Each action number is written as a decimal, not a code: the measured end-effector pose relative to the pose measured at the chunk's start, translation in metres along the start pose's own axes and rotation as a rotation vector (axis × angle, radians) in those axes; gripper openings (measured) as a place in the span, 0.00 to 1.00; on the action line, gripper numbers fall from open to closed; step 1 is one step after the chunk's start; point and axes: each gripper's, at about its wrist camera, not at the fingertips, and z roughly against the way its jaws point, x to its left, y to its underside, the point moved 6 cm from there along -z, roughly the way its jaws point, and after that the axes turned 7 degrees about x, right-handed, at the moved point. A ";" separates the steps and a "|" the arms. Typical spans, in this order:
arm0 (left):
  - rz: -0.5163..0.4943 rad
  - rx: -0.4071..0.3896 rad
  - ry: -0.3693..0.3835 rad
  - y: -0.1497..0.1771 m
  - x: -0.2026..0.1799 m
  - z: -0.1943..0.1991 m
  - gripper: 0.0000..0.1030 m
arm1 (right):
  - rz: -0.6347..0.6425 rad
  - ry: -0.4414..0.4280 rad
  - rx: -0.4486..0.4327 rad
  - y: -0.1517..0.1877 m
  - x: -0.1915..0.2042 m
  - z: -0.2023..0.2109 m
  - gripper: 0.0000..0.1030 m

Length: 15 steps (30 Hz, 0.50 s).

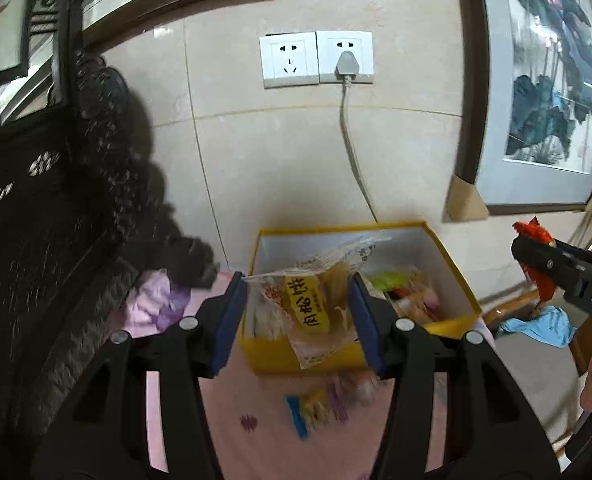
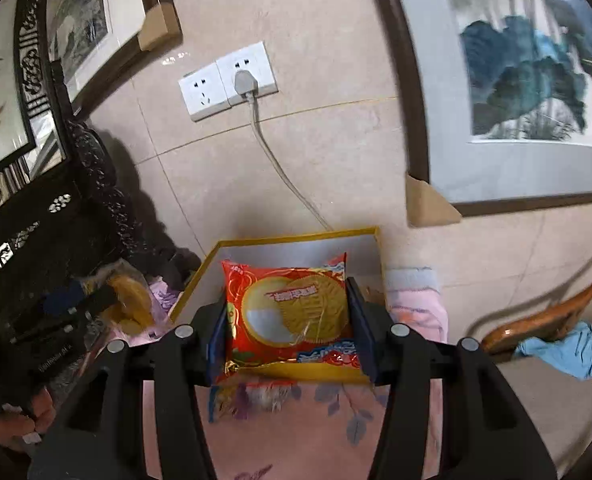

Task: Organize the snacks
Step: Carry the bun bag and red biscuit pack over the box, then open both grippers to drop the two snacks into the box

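A yellow box [image 1: 454, 322] with a white inside stands on a pink cloth against the tiled wall and holds several snack packets. My left gripper [image 1: 298, 280] is shut on a clear pastry packet with a yellow label [image 1: 310, 308], held over the box's near left part. My right gripper [image 2: 288, 312] is shut on a red mooncake packet [image 2: 292, 312], held over the near edge of the box [image 2: 296, 238]. The right gripper [image 1: 536, 258] also shows at the right edge of the left wrist view, and the left gripper [image 2: 88, 300] at the left of the right wrist view.
A small blue and yellow packet [image 1: 310, 406] lies on the pink cloth [image 1: 256, 448] before the box. A dark carved cabinet [image 1: 36, 240] stands at the left. A framed painting [image 1: 536, 80] leans on the wall at the right. A grey cord [image 1: 350, 140] runs down from the wall socket behind the box.
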 end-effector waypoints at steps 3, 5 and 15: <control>-0.007 -0.008 -0.012 -0.017 0.000 -0.027 0.51 | -0.002 -0.006 -0.009 -0.014 -0.006 -0.021 0.51; -0.011 -0.006 -0.021 -0.024 -0.001 -0.043 0.51 | -0.018 -0.015 -0.016 -0.023 -0.012 -0.035 0.51; -0.020 0.002 -0.031 -0.034 -0.008 -0.087 0.51 | 0.001 -0.028 0.010 -0.033 -0.023 -0.071 0.51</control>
